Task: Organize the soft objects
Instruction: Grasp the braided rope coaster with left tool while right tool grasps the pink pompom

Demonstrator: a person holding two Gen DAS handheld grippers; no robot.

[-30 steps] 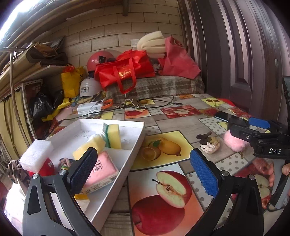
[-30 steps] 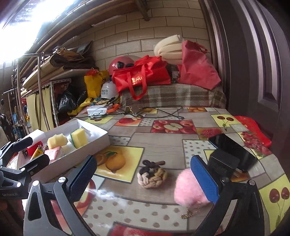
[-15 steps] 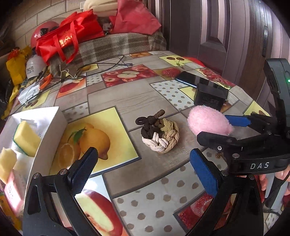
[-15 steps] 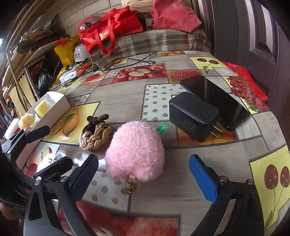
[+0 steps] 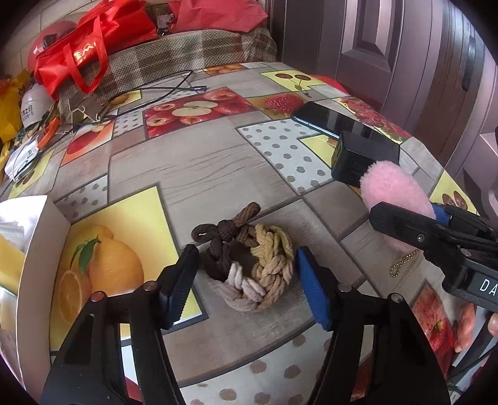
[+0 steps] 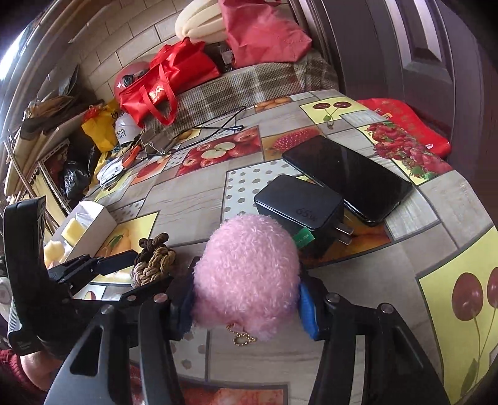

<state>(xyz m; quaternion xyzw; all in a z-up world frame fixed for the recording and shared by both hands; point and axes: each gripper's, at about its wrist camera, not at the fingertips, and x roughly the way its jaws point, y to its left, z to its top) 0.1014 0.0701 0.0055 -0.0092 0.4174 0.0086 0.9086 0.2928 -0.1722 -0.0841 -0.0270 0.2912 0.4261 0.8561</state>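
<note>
moved: both grippers dropped in and narrowed since 0.5 s ago
left gripper (image 5: 246,277): partly open, straddling braided rope knot (image 5: 249,264) on tablecloth (image 5: 193,174), contact unclear
right gripper (image 6: 246,299): pads pressed into pink pompom (image 6: 247,280), beside black charger (image 6: 298,208)

A lived-in home, likely a cluttered storage or entry corner. Table (image 5: 202,174) covered in an oilcloth printed with apples, lemons, cherries and strawberries. Phone (image 6: 348,177) and black charger (image 6: 298,208) lying on it, beside loose cables (image 5: 149,93). Behind, a checked cloth bench (image 6: 249,87) piled with a red shopping bag (image 6: 168,81), a red cloth sack (image 6: 264,34), foam pads (image 6: 199,25) and a pink helmet (image 6: 130,74). Bare brick wall (image 6: 130,46), dark panelled door (image 5: 389,56), shelves (image 6: 34,143) at the left stuffed with bags.
</note>
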